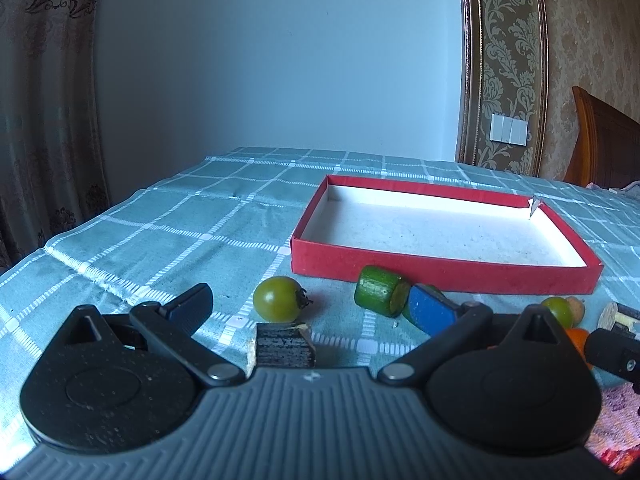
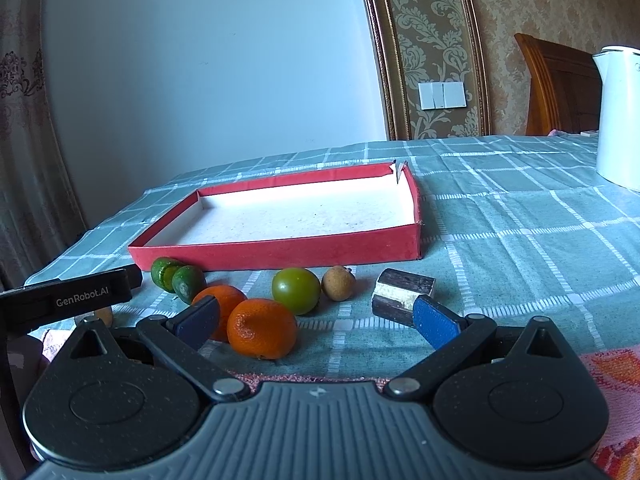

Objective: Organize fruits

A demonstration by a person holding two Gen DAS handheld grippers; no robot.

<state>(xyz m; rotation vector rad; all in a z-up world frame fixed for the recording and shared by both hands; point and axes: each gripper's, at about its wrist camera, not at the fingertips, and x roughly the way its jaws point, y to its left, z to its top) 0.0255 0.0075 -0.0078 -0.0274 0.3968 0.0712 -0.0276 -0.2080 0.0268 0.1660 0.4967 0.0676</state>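
A shallow red tray (image 1: 440, 276) (image 2: 280, 254) with a white floor lies on the checked tablecloth. In the left wrist view, a green tomato (image 1: 278, 299), a green cucumber piece (image 1: 380, 296) and a dark sugarcane piece (image 1: 284, 346) lie in front of the tray. My left gripper (image 1: 316, 308) is open and empty just behind them. In the right wrist view, two oranges (image 2: 262, 328), a green tomato (image 2: 296, 290), a brown longan (image 2: 338, 283), cucumber pieces (image 2: 178, 280) and a sugarcane piece (image 2: 402, 294) lie in front of the tray. My right gripper (image 2: 320, 320) is open and empty around the near orange.
A white kettle (image 2: 620, 116) stands at the table's far right. A wooden headboard (image 2: 556, 88) and a patterned wall are behind. A pink patterned cloth (image 2: 612, 376) lies at the near edge. The left gripper's body (image 2: 72, 300) shows at left in the right wrist view.
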